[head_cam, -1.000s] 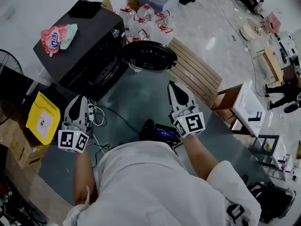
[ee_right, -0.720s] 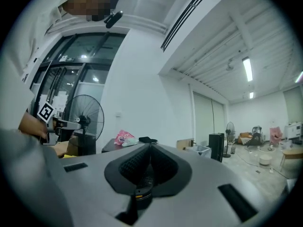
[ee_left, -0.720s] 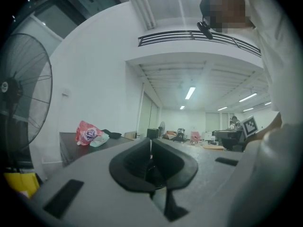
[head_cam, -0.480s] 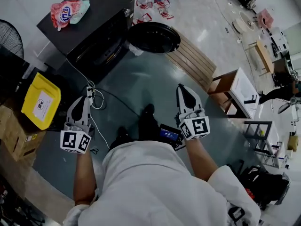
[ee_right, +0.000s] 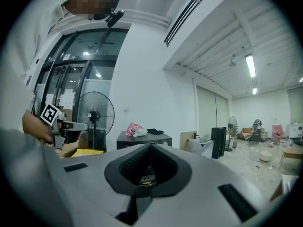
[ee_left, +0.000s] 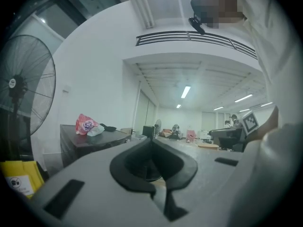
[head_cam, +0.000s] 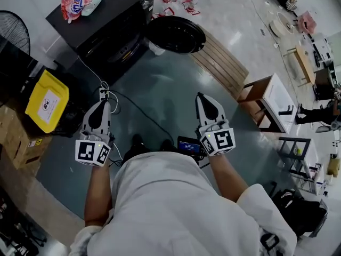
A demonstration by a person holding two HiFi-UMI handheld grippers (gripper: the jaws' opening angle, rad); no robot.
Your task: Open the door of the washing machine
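Observation:
The black washing machine (head_cam: 106, 23) stands at the top left of the head view. Its round door (head_cam: 176, 34) hangs swung open to the right of its front. My left gripper (head_cam: 102, 104) is shut with nothing in it, held level over the grey floor well short of the machine. My right gripper (head_cam: 205, 97) is also shut and empty, a step back from the door. Beyond the closed left gripper (ee_left: 151, 141) in its own view, the washing machine (ee_left: 90, 143) shows at a distance. The right gripper (ee_right: 150, 146) points toward the washing machine (ee_right: 147, 140) too.
A red-and-white packet (head_cam: 80, 3) lies on the machine's top. A yellow box (head_cam: 47, 101) and a standing fan (head_cam: 13, 28) are at the left. A cable with a plug strip (head_cam: 106, 96) runs across the floor. A slatted wooden platform (head_cam: 221, 63) and a white stool (head_cam: 272, 108) stand at the right.
Both grippers have drawn back from the machine with the person; the machine and its open door now sit farther off, near the top of the head view.

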